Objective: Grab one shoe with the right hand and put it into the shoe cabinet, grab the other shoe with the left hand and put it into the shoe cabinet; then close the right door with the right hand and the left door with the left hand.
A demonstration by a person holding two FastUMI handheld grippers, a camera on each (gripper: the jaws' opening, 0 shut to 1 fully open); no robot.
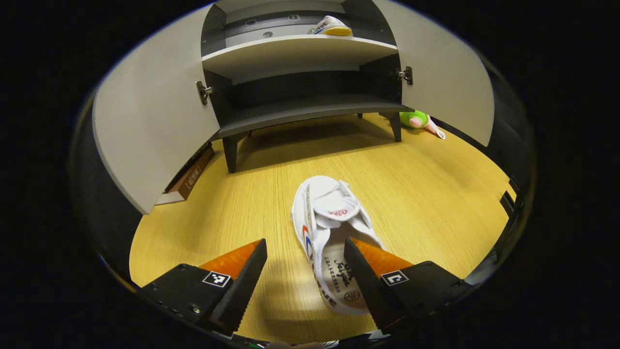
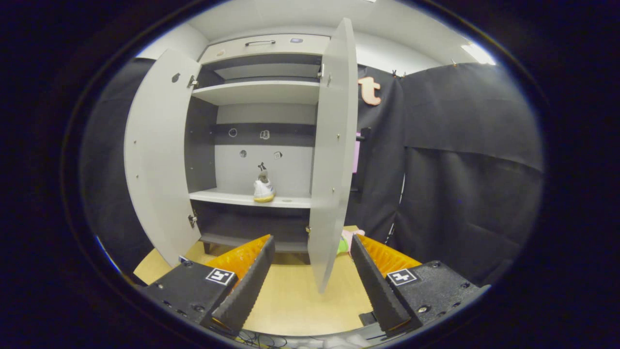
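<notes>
A white shoe (image 1: pixel 329 232) lies on the wooden floor (image 1: pixel 426 194), toe toward the cabinet. My left gripper (image 1: pixel 306 252) is open just above its heel end; one finger overlaps the shoe's opening, the other hangs over bare floor to its left. The shoe cabinet (image 1: pixel 300 92) stands ahead with both doors open. A second white shoe (image 1: pixel 330 26) sits on its middle shelf, also seen as the shoe on the shelf (image 2: pixel 264 190) in the right gripper view. My right gripper (image 2: pixel 312 249) is open and holds nothing, facing the edge of the right door (image 2: pixel 332 155).
The left door (image 1: pixel 150 126) swings out wide on the left, the right door (image 1: pixel 445 82) on the right. A green and pink plush toy (image 1: pixel 419 120) lies by the cabinet's right leg. A brown box (image 1: pixel 191 177) sits behind the left door. Black cloth walls surround the floor.
</notes>
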